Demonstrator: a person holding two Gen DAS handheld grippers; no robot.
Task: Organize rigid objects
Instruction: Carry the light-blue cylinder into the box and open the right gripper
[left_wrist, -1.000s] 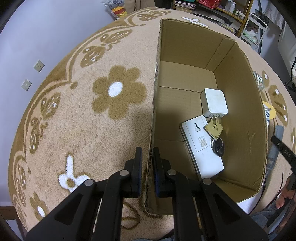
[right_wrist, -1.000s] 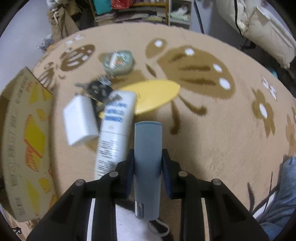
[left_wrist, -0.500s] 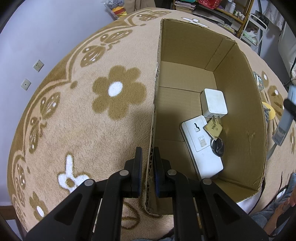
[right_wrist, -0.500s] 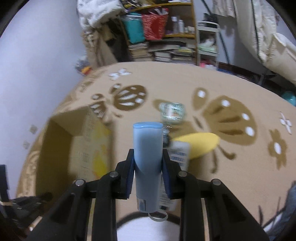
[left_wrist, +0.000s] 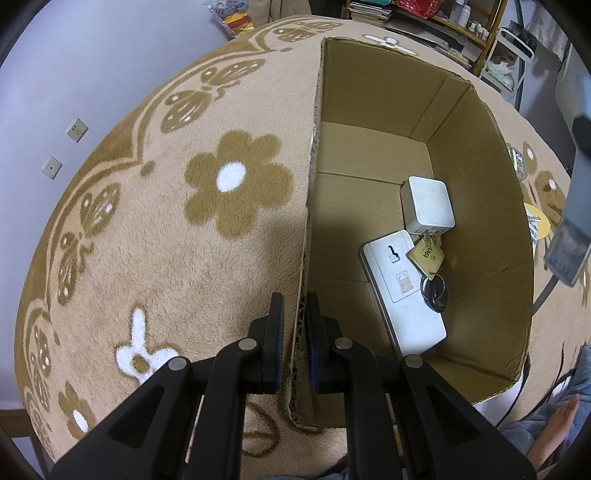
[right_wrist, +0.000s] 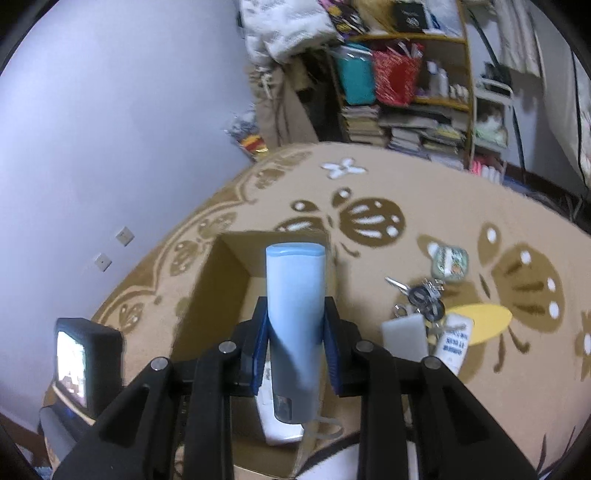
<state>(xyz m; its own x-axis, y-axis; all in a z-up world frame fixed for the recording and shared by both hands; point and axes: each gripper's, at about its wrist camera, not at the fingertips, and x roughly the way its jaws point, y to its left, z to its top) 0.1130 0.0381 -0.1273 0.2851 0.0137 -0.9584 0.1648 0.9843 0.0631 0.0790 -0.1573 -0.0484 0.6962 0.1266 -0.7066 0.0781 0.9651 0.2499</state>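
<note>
Blue tube (right_wrist: 294, 332) upright above cardboard box (right_wrist: 221, 280), seemingly over it.

Left gripper (left_wrist: 295, 325) low and level, black fingers (left_wrist: 276, 328) straddling the cardboard box wall (left_wrist: 301, 332), pinched onto it. Right gripper (right_wrist: 295, 332) raised, tilted forward, blue pads (right_wrist: 260, 347) clamped on a light-blue tube (right_wrist: 293, 325). Bare foot (left_wrist: 554, 435) at lower right.

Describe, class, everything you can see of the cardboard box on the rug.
The cardboard box is brown corrugated board, open at the top, its flaps gone or folded away. It stands upright on the patterned rug. The left tongs clamp its near side wall. Inside lie a white charger, a flat white device and a tagged key ring. The right tongs hold a blue tube above it.
</note>
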